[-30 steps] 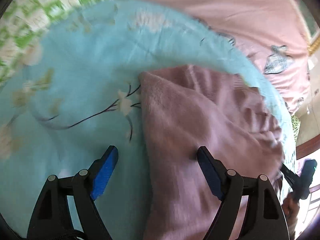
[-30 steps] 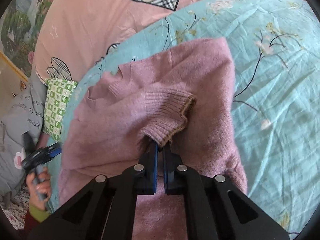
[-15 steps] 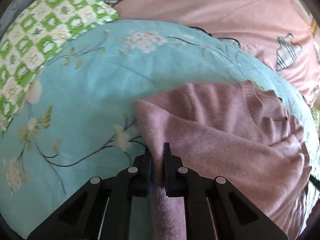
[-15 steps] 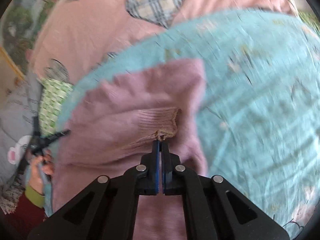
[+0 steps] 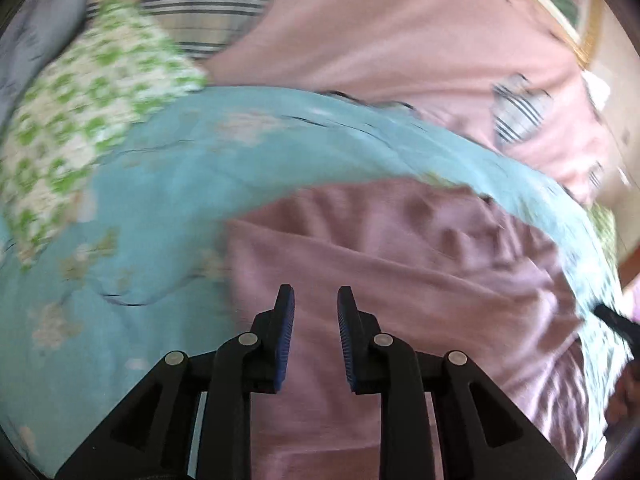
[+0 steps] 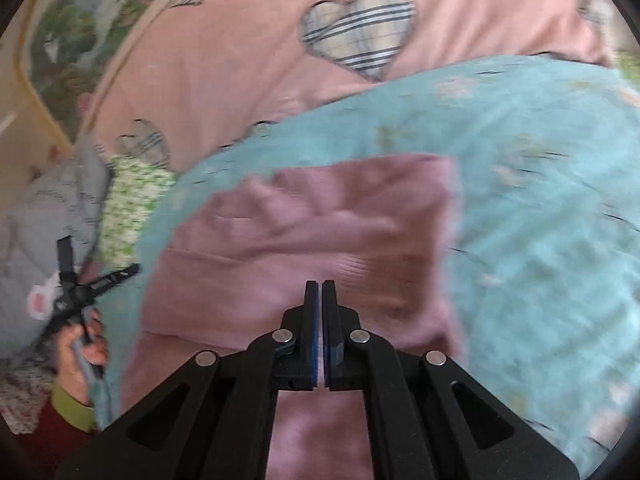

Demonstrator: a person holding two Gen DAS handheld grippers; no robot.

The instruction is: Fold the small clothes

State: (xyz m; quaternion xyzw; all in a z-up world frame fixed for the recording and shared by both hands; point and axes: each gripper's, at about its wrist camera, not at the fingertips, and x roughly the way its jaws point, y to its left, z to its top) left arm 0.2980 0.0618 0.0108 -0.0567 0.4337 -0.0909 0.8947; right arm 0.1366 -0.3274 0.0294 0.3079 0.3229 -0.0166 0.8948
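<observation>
Only right wrist view shows person's hand.

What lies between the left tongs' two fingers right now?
In the left wrist view, nothing is pinched: the left tongs stand parted above the mauve sweater, and only its knit surface shows through the gap.

- One mauve sweater on the bed.
- One blue floral cloth under it.
- One pink quilt, three plaid hearts counted in the right view.
- One green-checked cushion.
- Two grippers: left, right.
</observation>
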